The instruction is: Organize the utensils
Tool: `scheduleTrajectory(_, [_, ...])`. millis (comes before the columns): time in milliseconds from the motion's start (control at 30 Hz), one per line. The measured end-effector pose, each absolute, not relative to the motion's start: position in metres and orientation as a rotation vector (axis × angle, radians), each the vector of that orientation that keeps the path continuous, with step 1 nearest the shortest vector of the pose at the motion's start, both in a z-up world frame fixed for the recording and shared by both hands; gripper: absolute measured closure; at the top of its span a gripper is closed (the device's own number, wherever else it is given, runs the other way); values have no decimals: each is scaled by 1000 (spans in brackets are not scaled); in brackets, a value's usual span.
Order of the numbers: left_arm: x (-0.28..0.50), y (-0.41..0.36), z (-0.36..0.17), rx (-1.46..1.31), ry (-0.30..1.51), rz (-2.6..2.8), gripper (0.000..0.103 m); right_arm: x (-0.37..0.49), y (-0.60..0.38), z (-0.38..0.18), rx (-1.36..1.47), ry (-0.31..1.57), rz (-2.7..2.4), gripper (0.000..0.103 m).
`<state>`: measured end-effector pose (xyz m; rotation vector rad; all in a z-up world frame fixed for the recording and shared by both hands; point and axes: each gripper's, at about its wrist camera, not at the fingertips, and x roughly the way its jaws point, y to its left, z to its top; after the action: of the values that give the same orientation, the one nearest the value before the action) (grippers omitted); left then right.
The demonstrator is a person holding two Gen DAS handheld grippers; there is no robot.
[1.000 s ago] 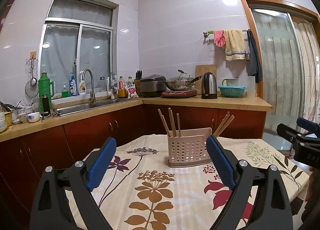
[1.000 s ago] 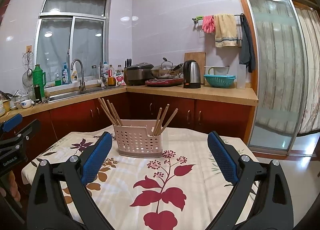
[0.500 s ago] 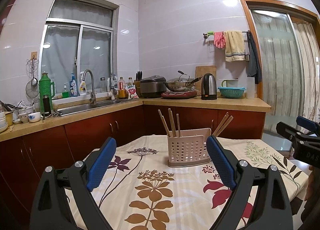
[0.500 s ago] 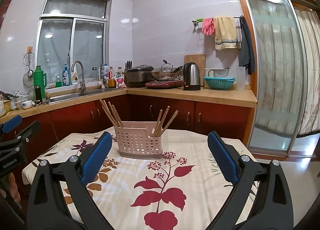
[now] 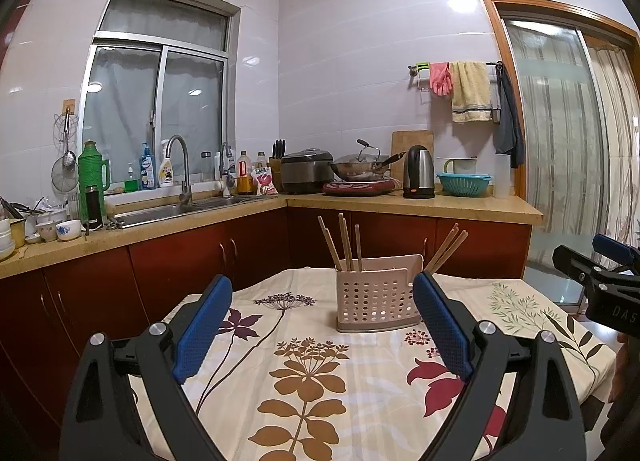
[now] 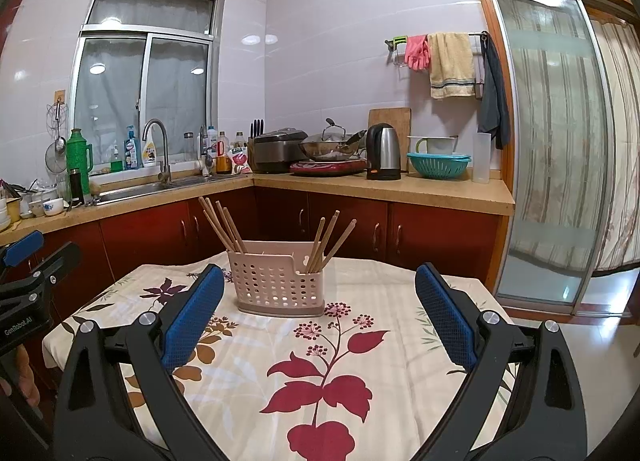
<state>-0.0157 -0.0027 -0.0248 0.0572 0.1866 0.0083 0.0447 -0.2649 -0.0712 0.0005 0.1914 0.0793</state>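
Item: chopsticks standing in perforated holder, both tongs idle.

Left wrist view: left gripper spread wide, empty, level above the floral tablecloth; holder ahead, chopsticks upright in two groups.
Right wrist view: right gripper likewise wide and empty. The scene fits sorted sticks or ones awaiting sorting; no move settled.

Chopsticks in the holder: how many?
7 chopsticks: left group of four, right group of three, both in the holder; overlap may hide more.
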Motion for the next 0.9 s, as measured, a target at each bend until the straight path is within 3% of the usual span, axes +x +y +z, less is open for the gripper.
scheduleTrajectory(900, [-17, -1, -26, 47, 191, 13, 13, 46, -264, -70, -2, 191, 76, 9])
